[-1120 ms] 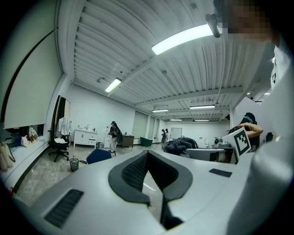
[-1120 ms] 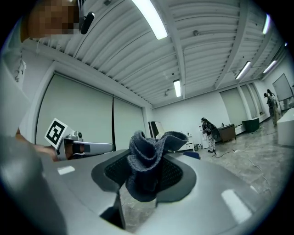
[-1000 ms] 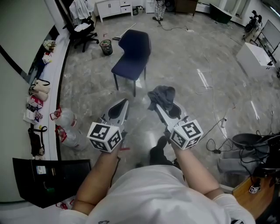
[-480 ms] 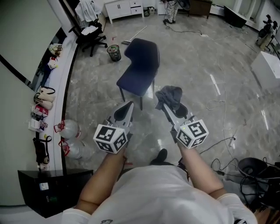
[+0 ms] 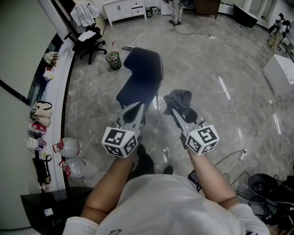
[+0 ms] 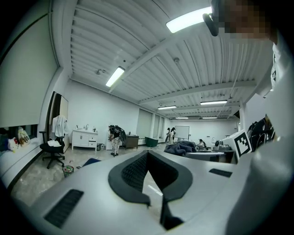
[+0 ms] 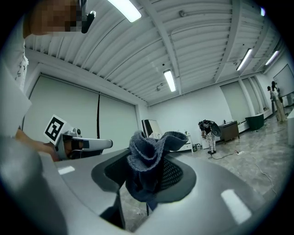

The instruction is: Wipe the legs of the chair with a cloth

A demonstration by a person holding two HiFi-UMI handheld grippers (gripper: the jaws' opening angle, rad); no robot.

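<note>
Okay, head view: a person stands on the grey marble floor (image 5: 216, 55) with a gripper in each hand, both arms stretched forward. The right gripper (image 5: 174, 109) has its jaws closed on a dark grey cloth (image 5: 179, 100); the right gripper view shows the cloth bunched up between the black pads, sticking up above them and hanging a little below. The left gripper (image 5: 137, 108) has its jaws closed with the tips meeting and nothing between them; only floor shows through the gap behind the tips. The two grippers are held side by side, near each other, not touching. The dark blue chair (image 5: 143, 73) stands on the floor just beyond the grippers, seat toward the person, backrest on the far side. Thin legs show under the seat; one leg (image 5: 157, 103) sits just left of the cloth. The cloth is up in the air near the seat's near right corner and apart from the chair. Far left there is a black office chair (image 5: 88, 40) with white clothing on it and a small waste bin (image 5: 112, 59) beside it. A white cabinet (image 5: 123, 8) stands along the far wall. Two clear water jugs (image 5: 69, 148) lie at the left by a ledge with bags. A cable (image 5: 229, 110) runs across the floor on the right. The person's dark shoe (image 5: 145, 160) shows below the grippers.
</note>
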